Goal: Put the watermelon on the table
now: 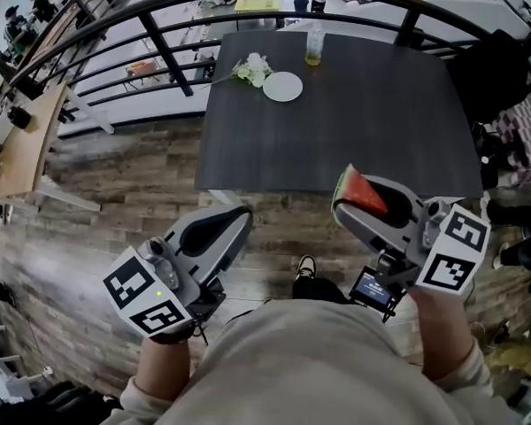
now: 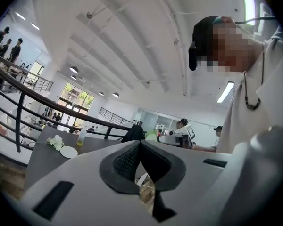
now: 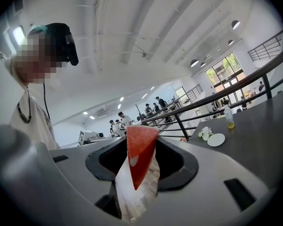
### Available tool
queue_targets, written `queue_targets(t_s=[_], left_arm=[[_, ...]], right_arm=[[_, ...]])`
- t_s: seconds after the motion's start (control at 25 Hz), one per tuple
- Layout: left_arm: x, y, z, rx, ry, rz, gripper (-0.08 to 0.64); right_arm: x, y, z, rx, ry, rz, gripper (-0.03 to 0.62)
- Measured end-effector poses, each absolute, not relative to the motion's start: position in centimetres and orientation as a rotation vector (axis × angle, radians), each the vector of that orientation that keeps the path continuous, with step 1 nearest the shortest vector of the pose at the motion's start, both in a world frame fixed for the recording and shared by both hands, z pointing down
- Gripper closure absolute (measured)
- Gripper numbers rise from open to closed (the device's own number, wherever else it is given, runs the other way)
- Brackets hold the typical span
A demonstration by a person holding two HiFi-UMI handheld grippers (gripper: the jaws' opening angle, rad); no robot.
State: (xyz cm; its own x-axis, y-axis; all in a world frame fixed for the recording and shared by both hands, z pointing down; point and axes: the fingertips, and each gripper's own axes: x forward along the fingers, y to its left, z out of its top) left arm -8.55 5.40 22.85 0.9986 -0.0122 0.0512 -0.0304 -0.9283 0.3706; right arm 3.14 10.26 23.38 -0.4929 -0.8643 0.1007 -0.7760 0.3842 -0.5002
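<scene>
A red watermelon slice with a green rind sits between the jaws of my right gripper, which is shut on it. In the right gripper view the watermelon slice stands point-down between the dark pads. It hangs over the wooden floor, just short of the near edge of the dark table. My left gripper is at the lower left, also short of the table, shut with nothing in it. In the left gripper view, the left gripper has its pads meeting at the tip.
At the table's far side lie a white plate, a small bunch of white flowers and a bottle. A black railing curves behind the table. A dark jacket hangs at the right. My shoe shows below.
</scene>
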Motion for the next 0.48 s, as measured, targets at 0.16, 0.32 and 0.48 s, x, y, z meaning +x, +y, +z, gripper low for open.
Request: queue_targets(t_s=[0.16, 0.32, 0.48], left_arm=[[-2.8, 5.1, 23.6, 2.748, 0.033, 0.130, 0.557], [3.4, 4.4, 23.7, 2.750, 0.089, 0.146, 0.557], [7.0, 5.7, 25.0, 2.726, 0.209, 0.207, 0.557]], right_arm=[[7.8, 10.2, 25.6, -1.541, 2.434, -0.795, 0.393], [12.5, 11.0, 26.7, -1.559, 2.380, -0.822, 0.393], [15.8, 13.4, 29.3, -1.582, 2.310, -0.882, 0.393]])
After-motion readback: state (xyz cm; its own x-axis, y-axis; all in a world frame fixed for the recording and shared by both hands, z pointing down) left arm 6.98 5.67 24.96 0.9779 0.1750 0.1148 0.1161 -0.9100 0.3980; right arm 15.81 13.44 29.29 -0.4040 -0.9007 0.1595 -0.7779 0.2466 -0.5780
